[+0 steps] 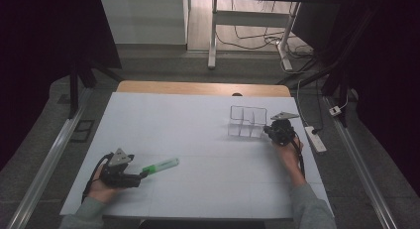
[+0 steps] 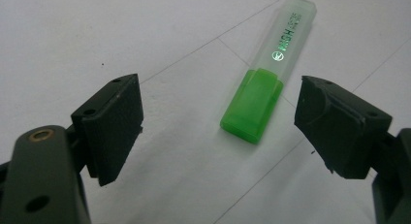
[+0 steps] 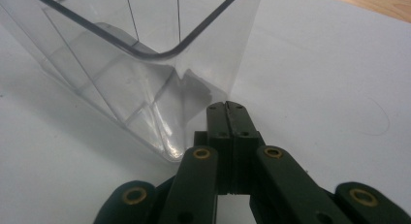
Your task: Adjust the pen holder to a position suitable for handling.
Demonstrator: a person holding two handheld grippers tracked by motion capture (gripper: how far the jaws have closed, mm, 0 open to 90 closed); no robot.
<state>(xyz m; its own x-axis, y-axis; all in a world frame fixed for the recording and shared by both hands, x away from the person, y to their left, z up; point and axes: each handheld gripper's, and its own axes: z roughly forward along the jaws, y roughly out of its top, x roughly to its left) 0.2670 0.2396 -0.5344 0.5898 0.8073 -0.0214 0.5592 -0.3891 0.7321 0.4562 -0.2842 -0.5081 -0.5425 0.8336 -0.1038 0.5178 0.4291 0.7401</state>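
A white table [image 1: 208,140] seen from above, with a person's two forearms coming in from the bottom edge. At the left, a hand holds the left gripper [image 1: 143,174] low over the table's near left part, its jaws spread wide apart and holding nothing. Just beyond its tips lies a highlighter [image 1: 161,165], flat on the table, with a green cap end toward the gripper and a pale, frosted barrel pointing away to the right. In the left gripper view the highlighter [image 2: 264,88] lies ahead of the two open jaws, touching neither. Farther right, well apart from the highlighter, a clear organizer [image 1: 246,122] with dividers stands on the table. At its right side is the right gripper [image 1: 271,130], jaws pressed together, empty, tips right against the organizer's [image 3: 145,64] near corner.
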